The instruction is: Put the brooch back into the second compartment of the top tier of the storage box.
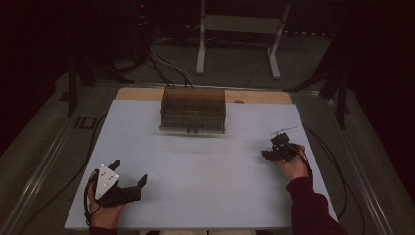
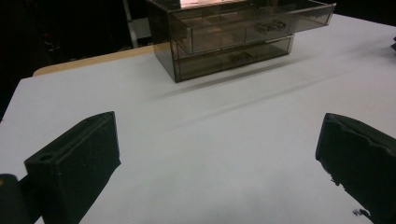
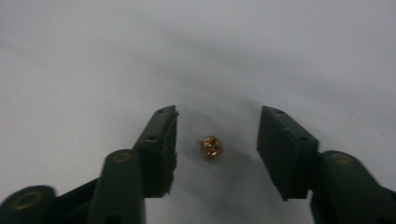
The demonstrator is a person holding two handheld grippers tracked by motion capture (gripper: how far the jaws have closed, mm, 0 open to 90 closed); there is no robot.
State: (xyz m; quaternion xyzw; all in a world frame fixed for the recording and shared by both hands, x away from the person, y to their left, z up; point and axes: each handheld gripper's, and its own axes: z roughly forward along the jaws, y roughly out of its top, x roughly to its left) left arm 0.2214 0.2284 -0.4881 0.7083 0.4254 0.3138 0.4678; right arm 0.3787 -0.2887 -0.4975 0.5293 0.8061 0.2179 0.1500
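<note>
Your right gripper point(image 3: 217, 135), jaws open, straddles the small gold stud point(image 3: 210, 146) lying on the white table point(image 1: 205, 176) at its right side, centred between the jaws, while your left gripper point(image 2: 219, 154), also open and empty, rests near-left, well apart.

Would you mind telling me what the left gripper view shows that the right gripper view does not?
The left gripper view alone has the drawer box at the far side, its top drawer pulled out, small items in its compartments, and the wooden table edge. The right gripper view alone has a small gold piece lying between the open right gripper, untouched. Both share the white mat and a pair of open black jaws; the left gripper is empty.
</note>
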